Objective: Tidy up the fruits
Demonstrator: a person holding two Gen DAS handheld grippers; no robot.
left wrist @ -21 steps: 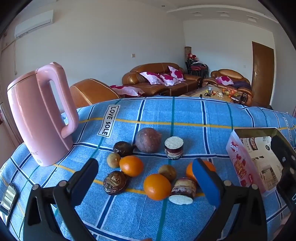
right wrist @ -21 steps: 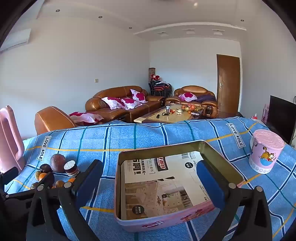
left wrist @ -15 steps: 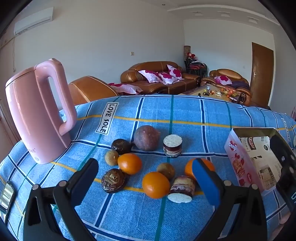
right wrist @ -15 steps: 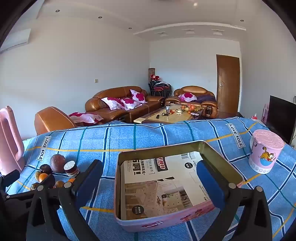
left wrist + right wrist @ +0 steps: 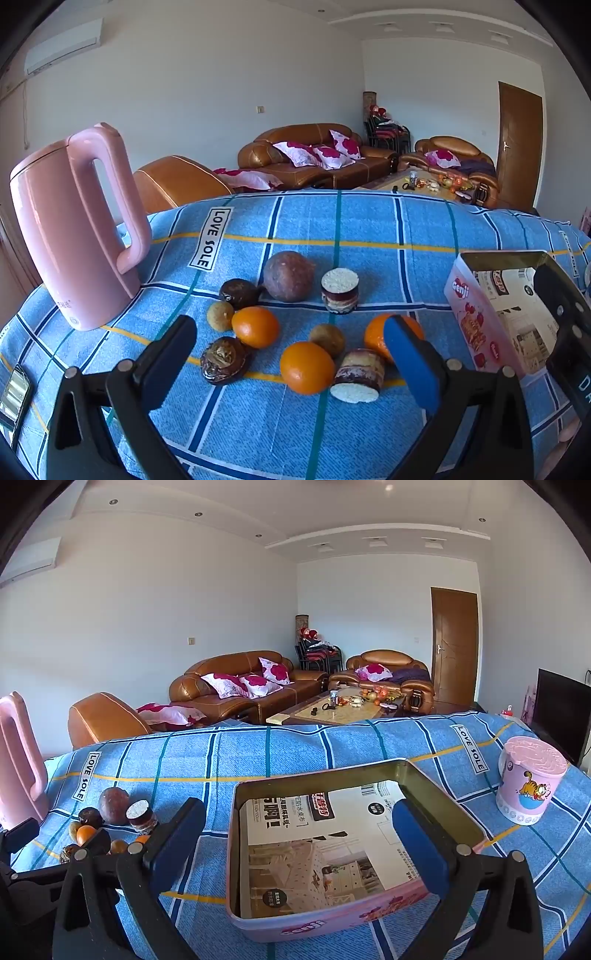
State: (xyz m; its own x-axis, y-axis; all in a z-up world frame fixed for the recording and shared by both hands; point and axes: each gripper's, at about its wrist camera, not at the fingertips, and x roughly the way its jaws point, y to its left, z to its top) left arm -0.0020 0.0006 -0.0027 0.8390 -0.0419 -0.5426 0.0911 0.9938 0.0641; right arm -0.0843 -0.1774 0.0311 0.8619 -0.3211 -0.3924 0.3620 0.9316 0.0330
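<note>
Grippers are tilted slightly downward above the blue cloth (image 5: 369, 221). The left gripper (image 5: 291, 350) is held spread wide and empty, with the fruits (image 5: 306, 367) lying on the cloth just beyond its fingers. The right gripper (image 5: 295, 830) is likewise spread and empty, above the near rim of the tin (image 5: 317, 775), which stands right of the fruits.

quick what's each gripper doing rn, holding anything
left gripper: open, holding nothing, over the fruit.
right gripper: open, holding nothing, over the tin.
</note>
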